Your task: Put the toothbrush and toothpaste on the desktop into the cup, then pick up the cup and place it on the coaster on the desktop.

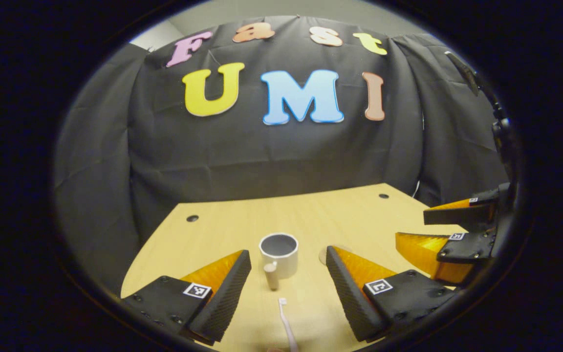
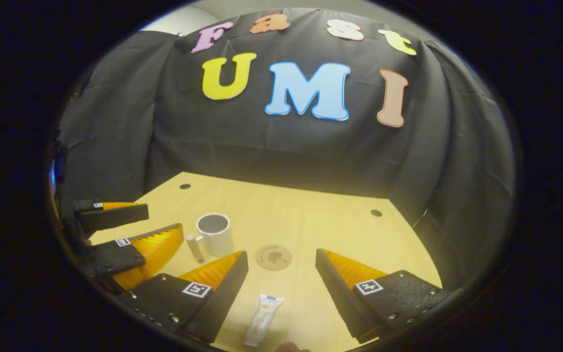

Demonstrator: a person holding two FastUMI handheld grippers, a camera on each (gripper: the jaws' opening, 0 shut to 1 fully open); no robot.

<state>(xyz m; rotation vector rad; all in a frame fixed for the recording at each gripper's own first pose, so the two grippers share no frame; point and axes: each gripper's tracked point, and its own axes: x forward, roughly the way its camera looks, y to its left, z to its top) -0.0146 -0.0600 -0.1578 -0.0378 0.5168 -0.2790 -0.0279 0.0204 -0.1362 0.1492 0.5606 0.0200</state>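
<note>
The left gripper (image 1: 288, 288) is held with its fingers spread wide and nothing between the pads. The toothbrush (image 1: 287, 322) lies on the desktop (image 1: 350, 210) in the gap between them, head pointing away, with the cup (image 1: 279, 254) just beyond the fingertips, its handle turned toward them. The right gripper (image 2: 281, 281) is likewise held apart and empty; the toothpaste (image 2: 263, 320) lies flat between its fingers, and the coaster (image 2: 273, 257) sits just past the tips, beside the cup. Trouble is judged likeliest at the pickup: the thin toothbrush could slip from a shallow pinch, and the upright cup could be tipped if struck by a tilted load.
</note>
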